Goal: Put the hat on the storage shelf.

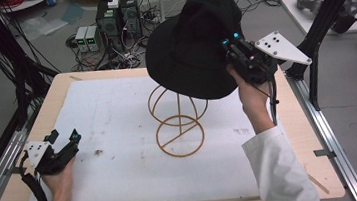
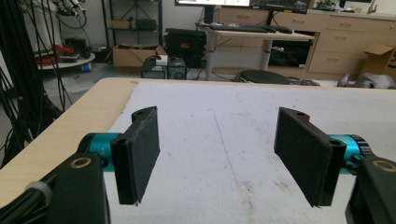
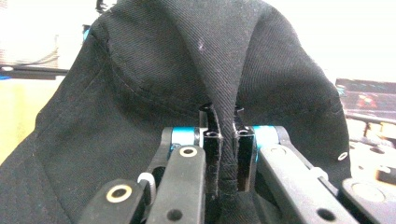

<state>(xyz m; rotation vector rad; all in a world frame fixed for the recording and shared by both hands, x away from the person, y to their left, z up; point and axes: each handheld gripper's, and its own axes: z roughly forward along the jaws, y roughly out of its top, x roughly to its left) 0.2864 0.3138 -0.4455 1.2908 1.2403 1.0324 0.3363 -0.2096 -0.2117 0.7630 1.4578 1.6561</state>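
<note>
The right gripper [image 1: 236,53] is pinching the brim of a black cotton bucket hat [image 1: 191,44], holding it over, perhaps touching, an orange wire stand [image 1: 178,120]; the left gripper [image 1: 65,145] is resting wide open, empty, on the white table mat [image 1: 118,117].

Grey floor [image 1: 353,112], wooden drawers [image 2: 345,42]

The hat [image 1: 193,43] is plain black all over, with darker seam stitching up close. The wire stand [image 1: 179,125] under it is a mustard orange. Counter [image 1: 60,98] is pale wood with a white sheet [image 1: 120,137] that's got faint smudges. Both hand-held grippers, left [image 1: 65,140] and right [image 1: 231,44], are black with teal bits and a light grey plate, and the person's sleeve [image 1: 279,165] is white.
</note>
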